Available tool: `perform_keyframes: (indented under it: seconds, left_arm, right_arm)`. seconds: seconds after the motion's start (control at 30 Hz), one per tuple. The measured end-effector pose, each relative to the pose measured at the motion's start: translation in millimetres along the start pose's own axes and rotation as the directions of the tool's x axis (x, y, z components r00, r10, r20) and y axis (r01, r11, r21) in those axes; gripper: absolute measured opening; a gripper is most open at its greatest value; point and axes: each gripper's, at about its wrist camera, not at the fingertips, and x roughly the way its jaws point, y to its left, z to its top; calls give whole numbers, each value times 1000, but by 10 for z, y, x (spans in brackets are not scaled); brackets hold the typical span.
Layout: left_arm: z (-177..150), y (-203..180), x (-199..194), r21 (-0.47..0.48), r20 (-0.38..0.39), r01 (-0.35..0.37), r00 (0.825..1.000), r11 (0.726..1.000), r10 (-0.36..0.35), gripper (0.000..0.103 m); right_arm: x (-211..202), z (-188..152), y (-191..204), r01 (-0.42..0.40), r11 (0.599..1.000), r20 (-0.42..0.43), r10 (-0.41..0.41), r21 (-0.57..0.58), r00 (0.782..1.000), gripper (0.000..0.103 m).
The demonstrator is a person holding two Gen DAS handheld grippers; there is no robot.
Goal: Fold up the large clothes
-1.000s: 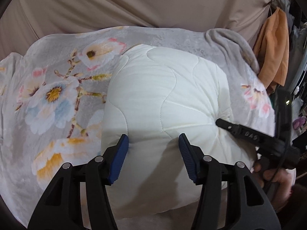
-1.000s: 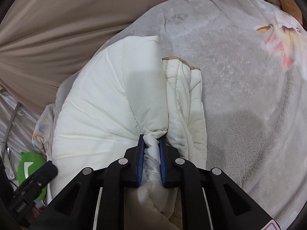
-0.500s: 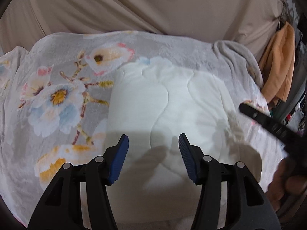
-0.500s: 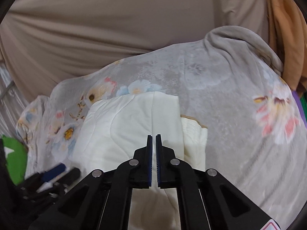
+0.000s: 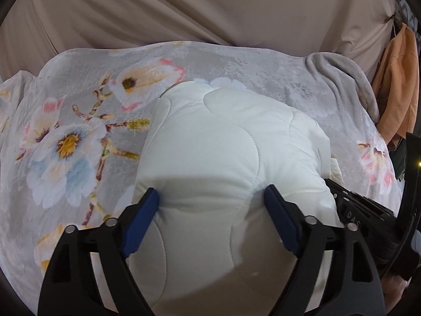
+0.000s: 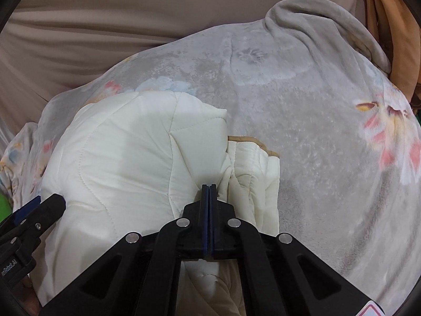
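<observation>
Left gripper (image 5: 211, 200), jaws wide, straddles the folded quilt (image 5: 226, 163) to flatten it; right gripper (image 6: 209, 187), jaws closed, presses its edge.

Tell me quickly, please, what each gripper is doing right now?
Left gripper: open, its fingers straddling the white quilted garment.
Right gripper: shut, tips against the garment; whether it pinches cloth cannot be told.

cream quilted garment (image 5: 223, 163) | folded, puffy bundle | lying on floral blanket (image 5: 79, 137)
</observation>
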Motion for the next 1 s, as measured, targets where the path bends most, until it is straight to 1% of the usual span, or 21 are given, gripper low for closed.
perform_keyframes:
  seconds: [0.03,0.27,0.37,0.4,0.57,0.63,0.7,0.77,0.8,0.83,0.87,0.9,1.0]
  left_arm:
    - [4,3,26,-5,0,1,1000,1000,-1,86]
    - [-42,-20,210,-2,9,-13,1000,1000,13,92]
    - [-70,-34,267,4,19,-23,1000,1000,23,93]
    - [-77,-36,275,7,4,-30,1000,1000,30,93]
    - [-106,-45,306,17,12,-38,999,999,38,94]
    - [-101,-46,307,19,8,-41,999,999,40,94]
    - [-86,-49,299,25,-1,-47,999,999,47,94]
    - [-64,-40,255,32,-16,-56,998,998,57,93]
    - [-46,-24,201,30,-25,-59,998,998,59,93]
    - [-33,-10,150,27,-32,-60,998,998,61,93]
    - [-24,3,91,24,-39,-61,997,998,62,92]
    - [-21,8,5,25,-41,-59,997,998,60,91]
    - [-83,-21,-243,56,-39,-72,996,996,74,91]
  right_arm:
    - [15,-12,0,1,1000,5,-1,-2,1000,0]
    - [121,-55,-32,-25,1000,24,24,19,999,0]
    - [144,-68,-40,-30,999,37,29,23,999,0]
    - [147,-75,-41,-31,999,41,30,24,999,0]
    - [153,-96,-32,-25,999,60,24,23,998,0]
    - [150,-92,-23,-20,1000,57,19,20,998,0]
    - [134,-52,-13,-16,1000,33,15,19,999,0]
    - [29,7,-1,2,999,13,-3,33,1000,0]
    - [-80,26,8,11,999,18,-12,49,1000,0]
    - [-219,38,27,8,998,40,-10,60,999,3]
    - [-408,39,67,1,999,73,-5,52,997,4]
    - [-577,27,105,15,999,95,-18,31,995,4]
    - [-895,-101,192,36,999,89,-35,-19,995,5]
